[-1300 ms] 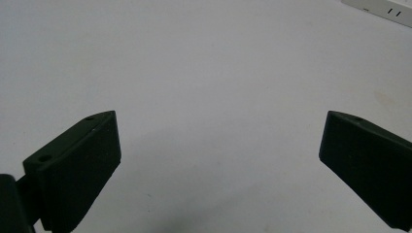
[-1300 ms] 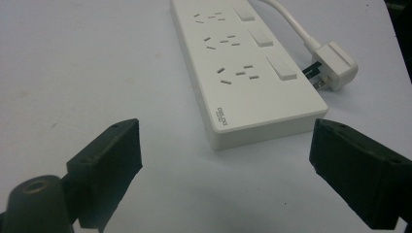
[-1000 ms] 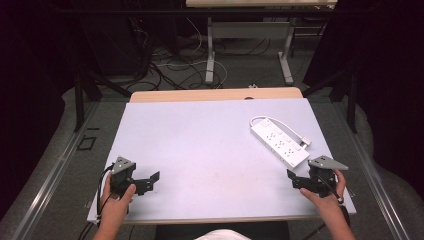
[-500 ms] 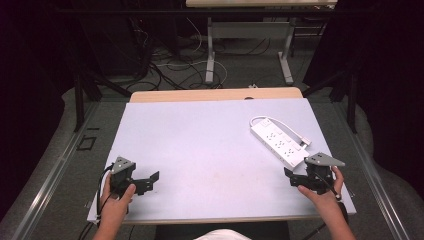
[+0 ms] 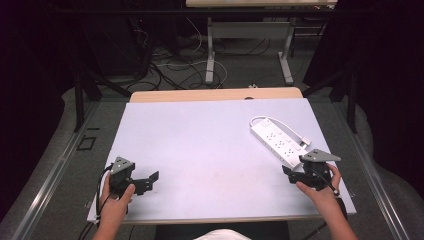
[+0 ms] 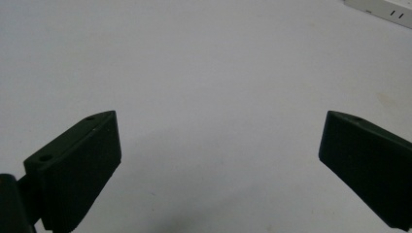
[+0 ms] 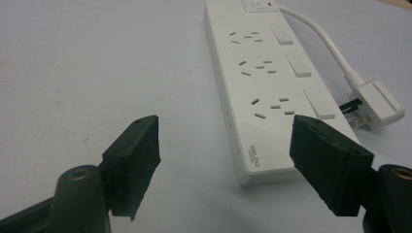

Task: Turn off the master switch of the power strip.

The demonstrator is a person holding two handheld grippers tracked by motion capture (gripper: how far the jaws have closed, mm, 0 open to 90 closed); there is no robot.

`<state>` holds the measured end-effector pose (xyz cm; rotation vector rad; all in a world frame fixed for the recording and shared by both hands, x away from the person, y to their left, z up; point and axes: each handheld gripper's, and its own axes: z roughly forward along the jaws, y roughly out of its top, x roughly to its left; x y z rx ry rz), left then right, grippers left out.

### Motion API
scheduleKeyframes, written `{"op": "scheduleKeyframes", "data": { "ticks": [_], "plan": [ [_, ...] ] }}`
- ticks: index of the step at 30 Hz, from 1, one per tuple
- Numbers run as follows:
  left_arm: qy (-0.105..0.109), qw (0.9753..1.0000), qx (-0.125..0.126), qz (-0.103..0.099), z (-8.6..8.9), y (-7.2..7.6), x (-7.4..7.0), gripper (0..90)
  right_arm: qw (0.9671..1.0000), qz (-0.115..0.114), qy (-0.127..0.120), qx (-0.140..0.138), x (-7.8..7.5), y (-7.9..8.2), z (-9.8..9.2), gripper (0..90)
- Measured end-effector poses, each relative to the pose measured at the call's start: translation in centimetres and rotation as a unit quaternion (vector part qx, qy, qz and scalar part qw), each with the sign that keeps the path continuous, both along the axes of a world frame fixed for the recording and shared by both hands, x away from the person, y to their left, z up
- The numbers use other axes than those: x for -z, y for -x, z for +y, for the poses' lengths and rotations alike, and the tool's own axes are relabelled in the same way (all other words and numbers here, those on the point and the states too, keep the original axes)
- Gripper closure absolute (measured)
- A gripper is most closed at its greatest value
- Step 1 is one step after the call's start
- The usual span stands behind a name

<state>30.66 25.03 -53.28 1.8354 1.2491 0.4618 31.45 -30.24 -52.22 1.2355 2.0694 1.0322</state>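
Since the earlier frame, right gripper (image 5: 292,174) has advanced to just beside the white power strip (image 5: 278,141), jaws released. Left gripper (image 5: 147,181) rests released on the table (image 5: 200,140).

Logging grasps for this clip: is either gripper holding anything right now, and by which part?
Nothing is held. The left gripper is open over bare table. The right gripper is open too, short of the power strip, jaws apart and touching nothing.
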Motion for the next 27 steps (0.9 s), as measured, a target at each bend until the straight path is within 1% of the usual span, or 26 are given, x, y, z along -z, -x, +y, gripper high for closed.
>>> {"op": "scheduleKeyframes", "data": {
  "ticks": [4,8,9,10,11,12,13,16,17,18,19,21,23,27],
  "plan": [
    [-0.001,1.0000,0.000,0.000,0.0,0.0,0.0,1.7,1.0000,-0.002,0.005,0.003,-0.2,-0.2,0.1,27.4],
    [-0.001,1.0000,0.000,0.001,0.0,0.0,0.0,1.7,0.9999,0.006,0.011,-0.001,-0.5,-0.5,0.2,29.0],
    [-0.001,1.0000,-0.001,0.001,0.0,0.0,0.0,1.7,0.9999,0.001,0.016,-0.002,-0.8,-0.7,0.3,29.8],
    [-0.001,1.0000,-0.001,0.000,0.0,0.0,0.0,1.7,0.9999,0.001,0.016,-0.002,-0.8,-0.7,0.3,29.8],
    [-0.001,1.0000,-0.001,0.000,0.0,0.0,0.0,1.7,0.9999,0.003,0.013,-0.008,-0.9,-0.8,0.3,30.1],
    [-0.001,1.0000,-0.001,0.000,0.0,0.0,0.0,1.7,0.9999,0.005,0.014,-0.003,-1.1,-0.8,0.3,30.4],
    [-0.002,1.0000,-0.001,0.000,0.0,0.0,0.0,1.7,0.9998,0.005,0.017,-0.005,-1.2,-0.9,0.3,30.7],
    [-0.001,1.0000,-0.002,-0.001,0.0,0.0,0.0,1.7,0.9999,0.004,0.010,0.000,-1.6,-1.3,0.3,30.8],
    [0.000,1.0000,-0.003,0.000,0.0,0.0,0.0,1.7,0.9999,0.008,0.011,-0.004,-1.8,-1.4,0.2,31.5],
    [0.000,1.0000,-0.003,0.000,0.1,0.0,0.0,1.7,0.9999,0.008,0.010,-0.005,-2.0,-1.5,0.2,33.4],
    [-0.001,1.0000,-0.003,0.000,0.1,0.0,0.0,1.7,0.9999,0.012,0.008,-0.002,-2.3,-1.6,0.3,33.9],
    [-0.001,1.0000,-0.003,0.001,0.1,0.0,0.0,1.7,0.9998,0.009,0.015,-0.004,-2.6,-1.8,0.3,33.9],
    [-0.001,1.0000,-0.003,0.001,0.1,0.0,0.0,1.7,0.9999,0.012,0.012,-0.003,-2.7,-1.9,0.3,33.9],
    [-0.001,1.0000,-0.003,0.000,0.1,0.0,0.0,1.7,0.9998,0.011,0.018,-0.006,-3.2,-2.3,0.3,34.1]
  ]
}}
